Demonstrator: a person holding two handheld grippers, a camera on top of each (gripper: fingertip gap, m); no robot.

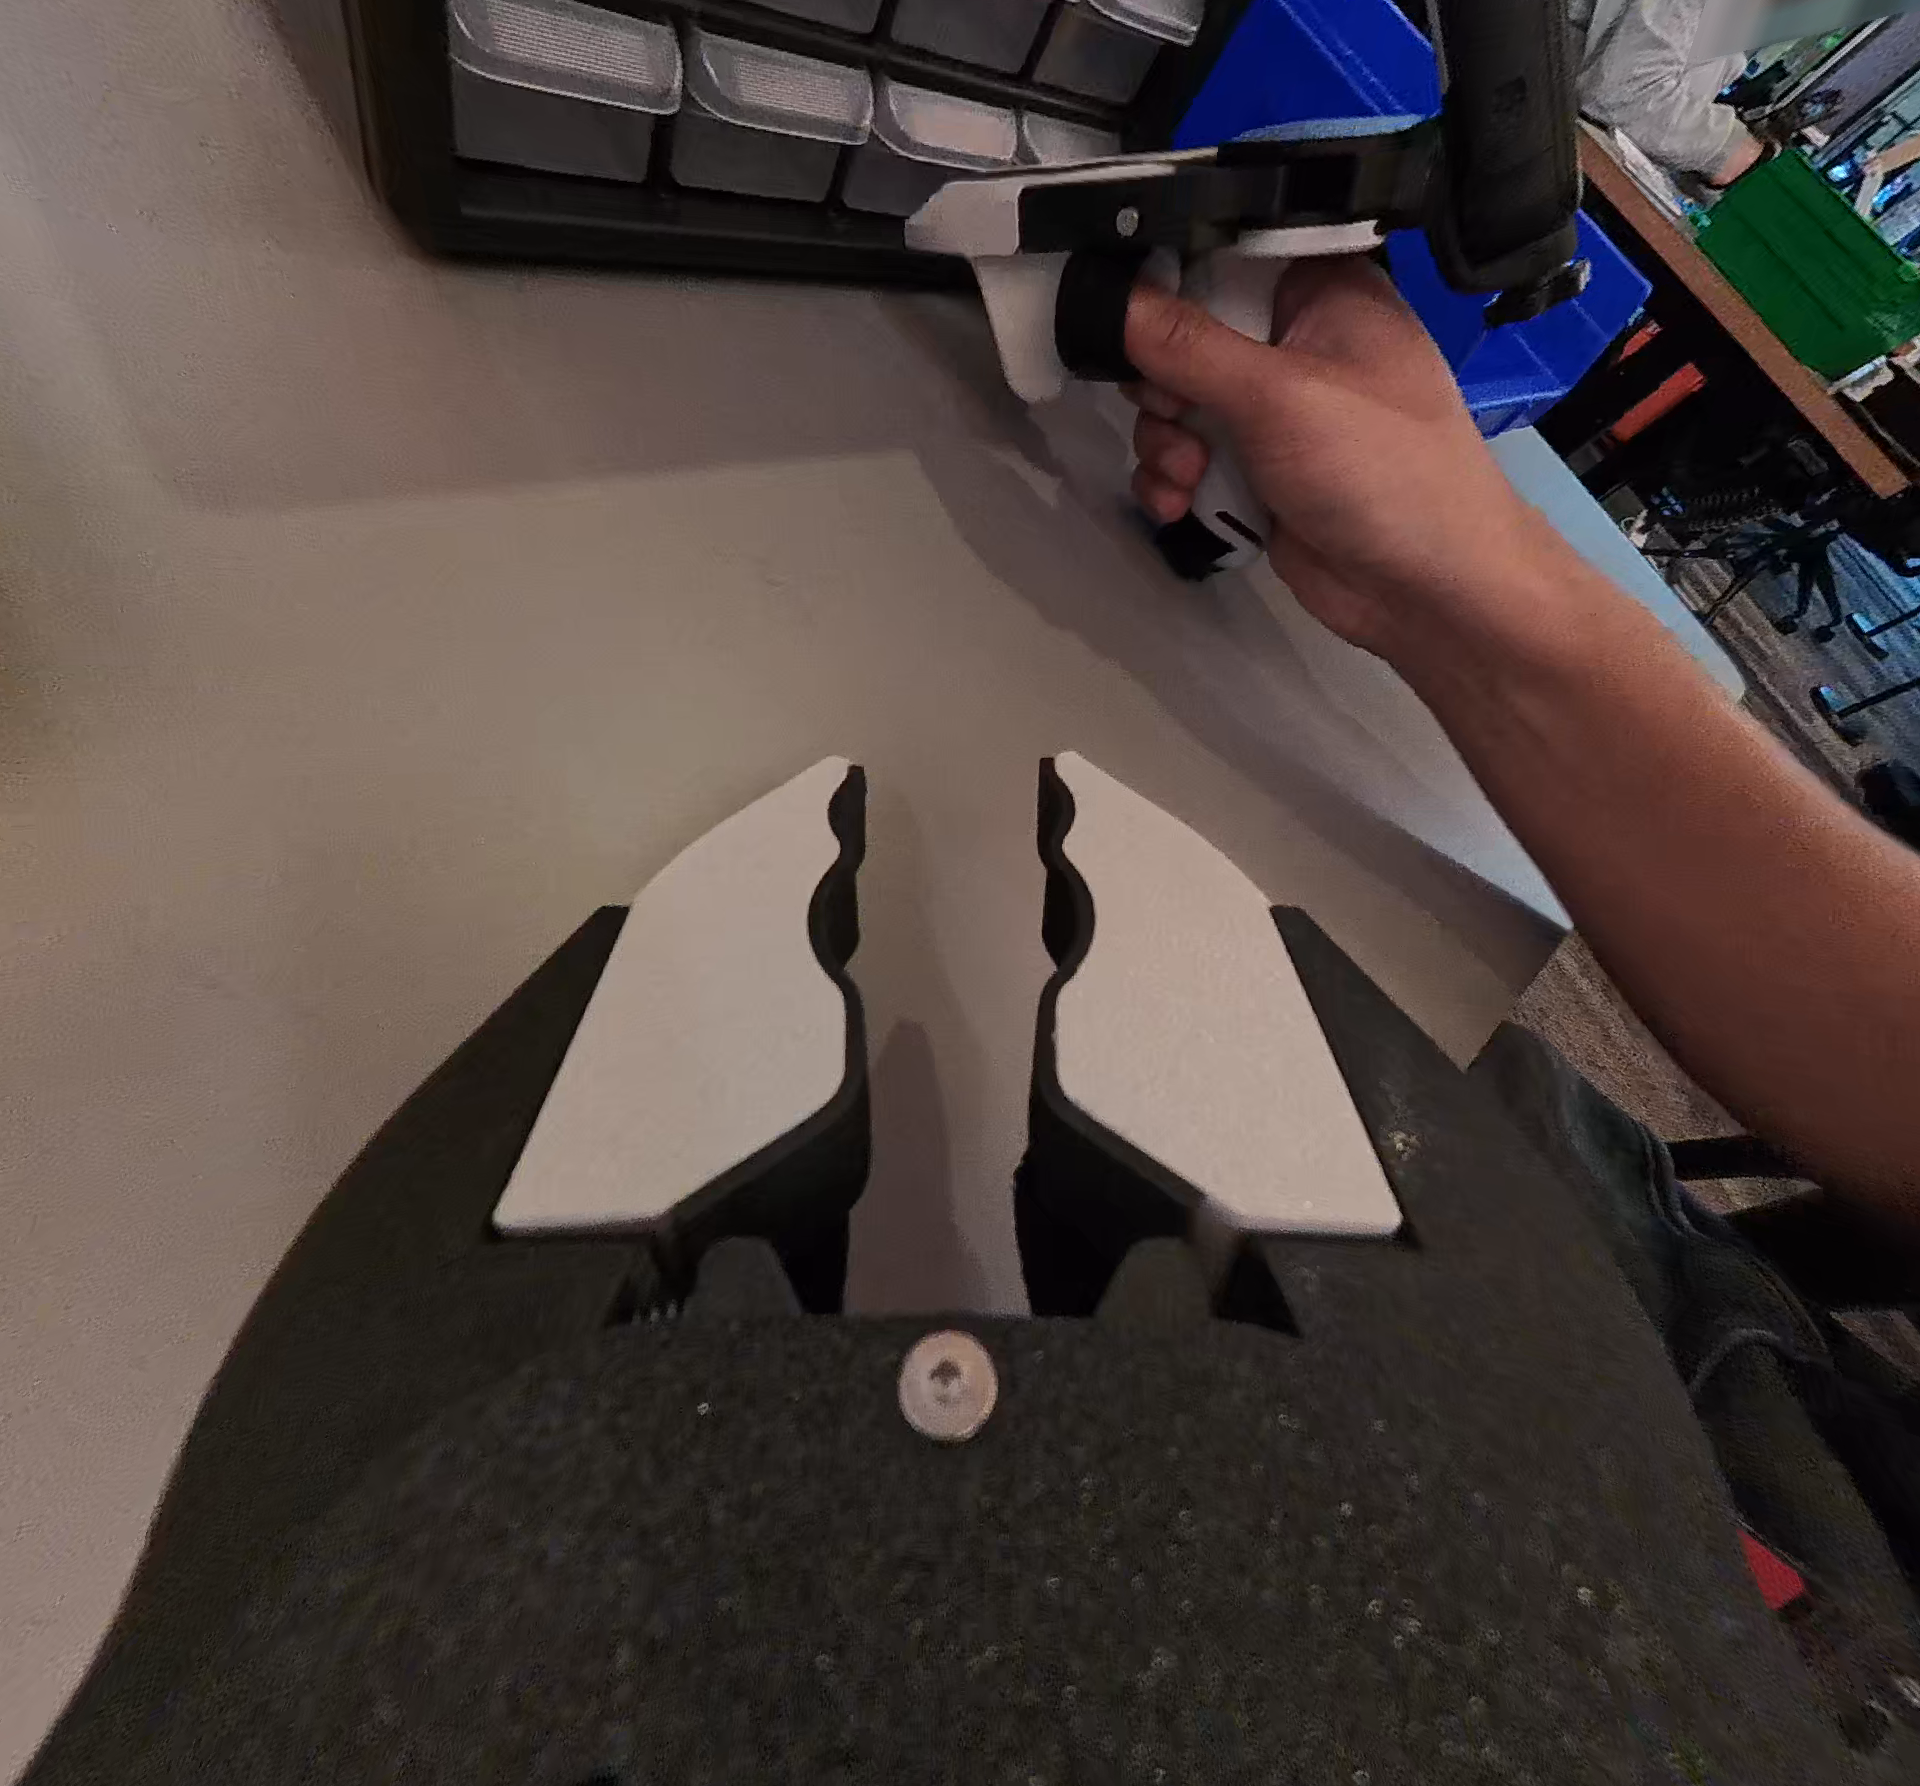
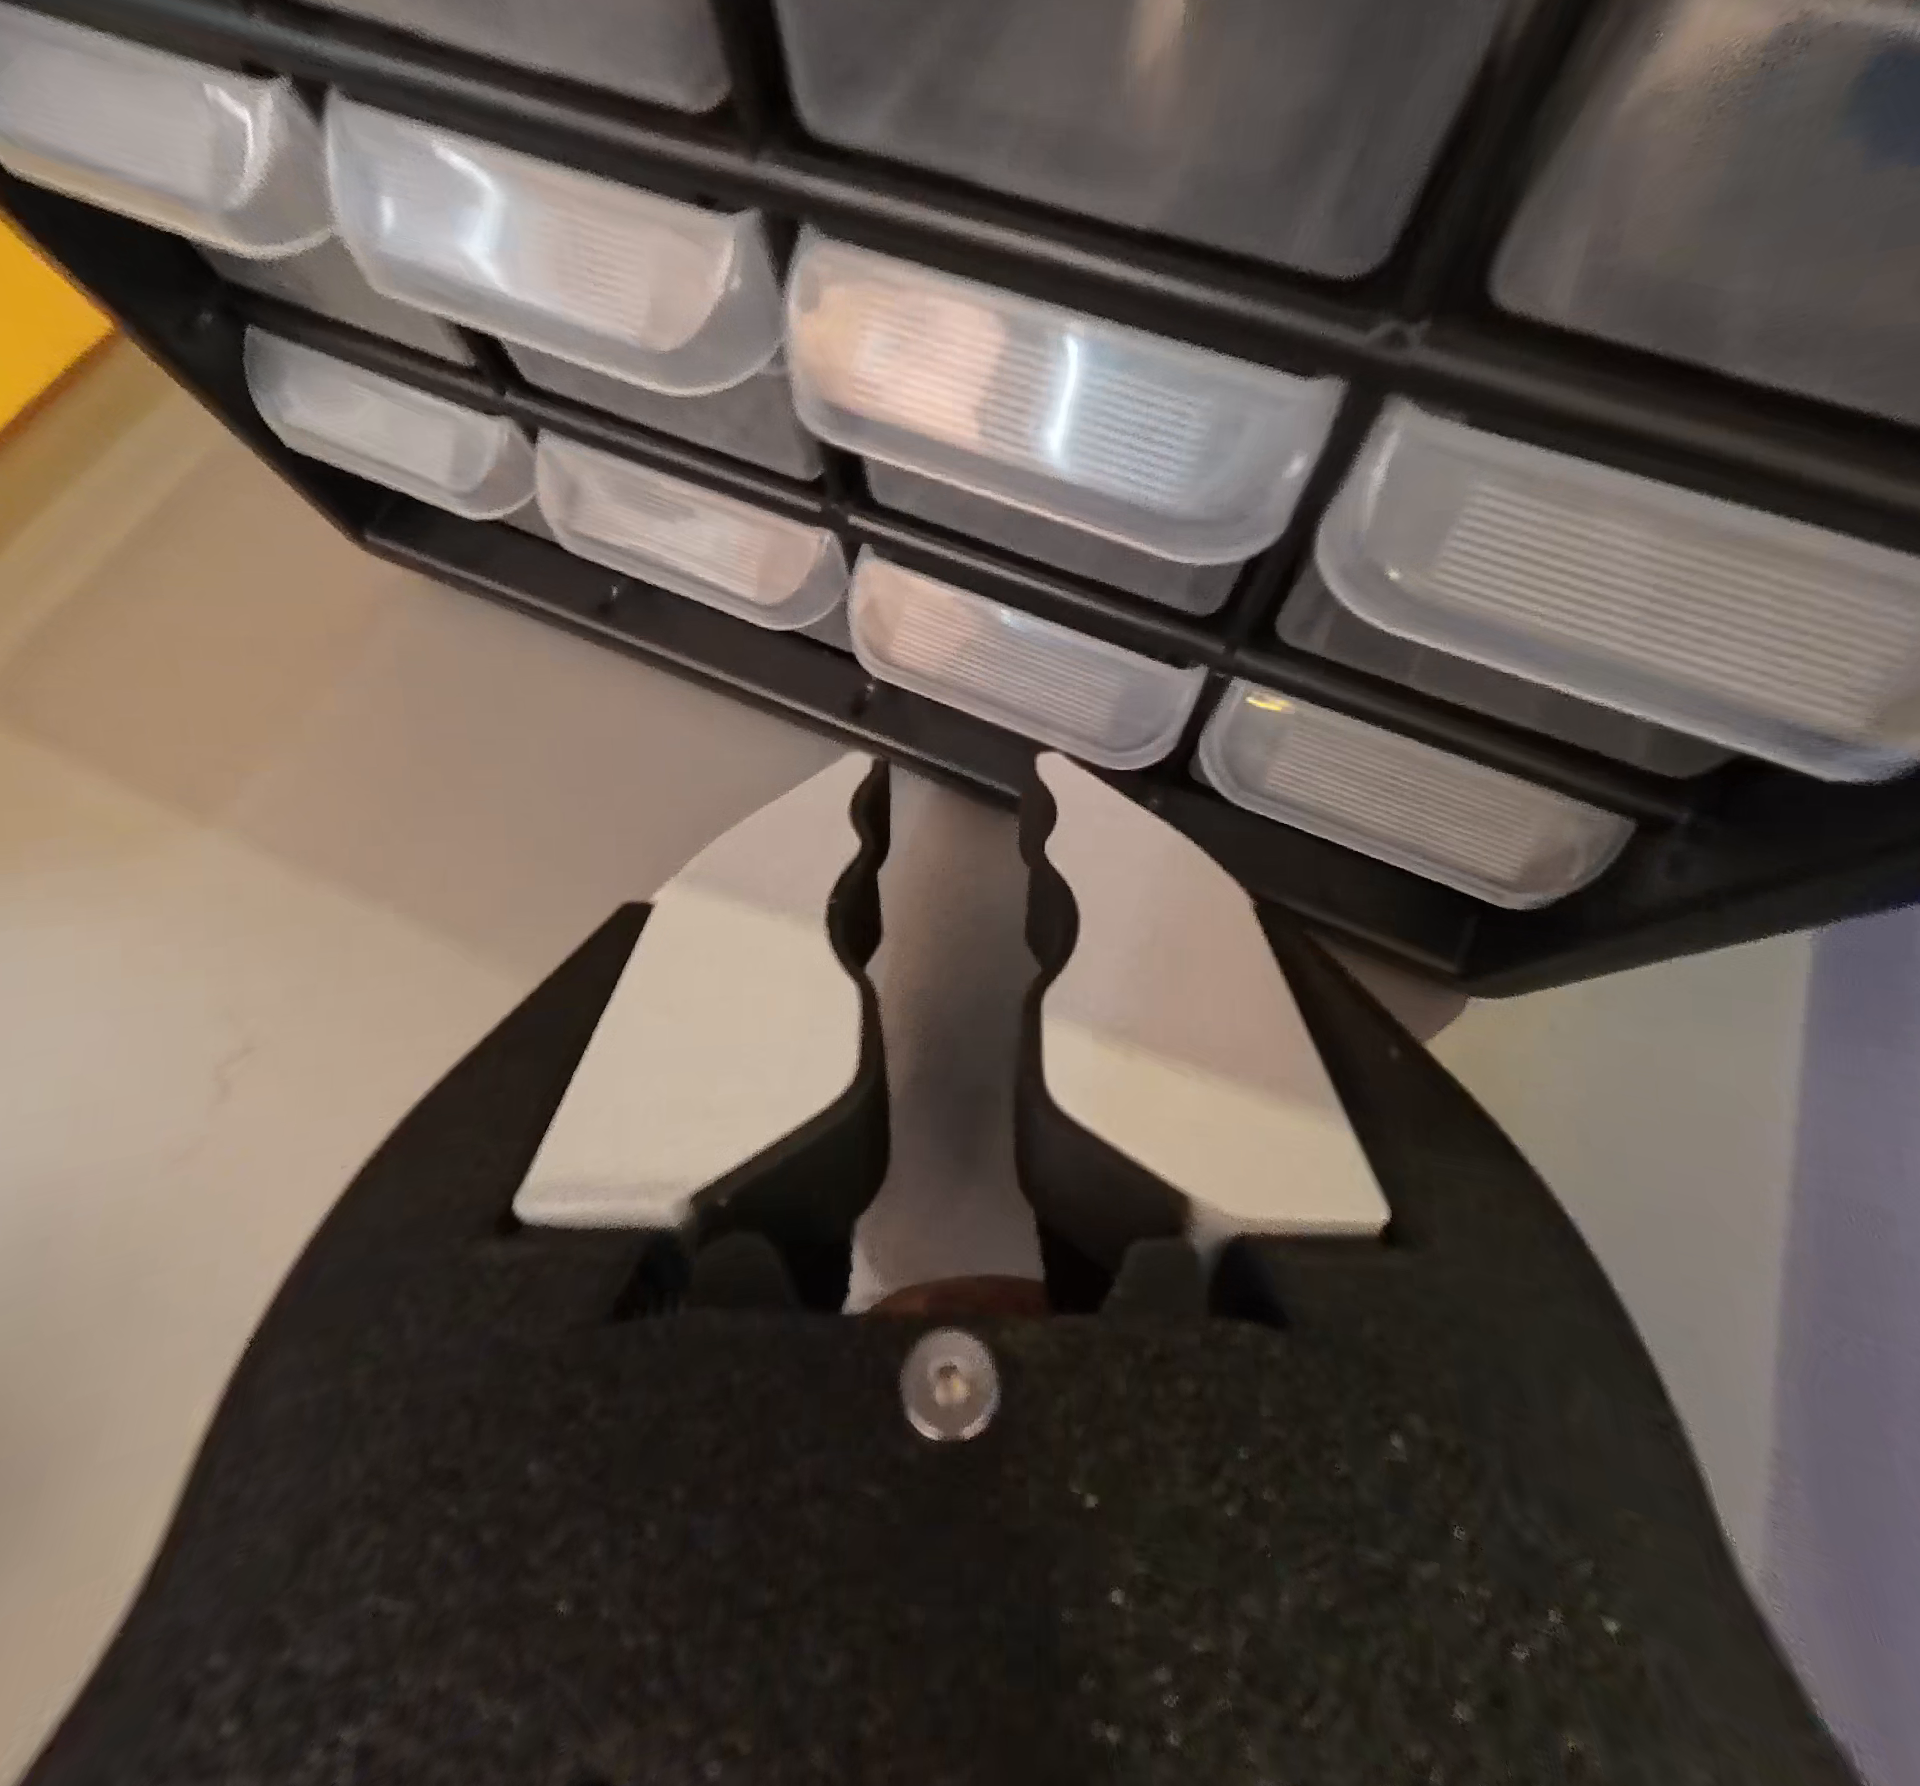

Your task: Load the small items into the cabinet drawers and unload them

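The cabinet [image 2: 935,697] is black with rows of small see-through drawers [image 2: 1060,417]. It stands on the pale table [image 2: 260,905], right in front of the right gripper [image 2: 956,780]. The drawers look pushed in. I cannot tell if anything is inside them.

The right gripper's tips are just below the bottom edge of the cabinet, under one bottom-row drawer [image 2: 1023,661]. Its jaws are a little apart and hold nothing.

The left gripper [image 1: 951,775] is farther back, over the bare table. The cabinet [image 1: 727,53] is well ahead of it and a bit to its left. Its jaws are apart and hold nothing too.

In the left wrist view, a hand [image 1: 1320,448] holds the right gripper [image 1: 935,230] up by the cabinet's bottom corner. Blue bins [image 1: 1340,53] sit behind it.
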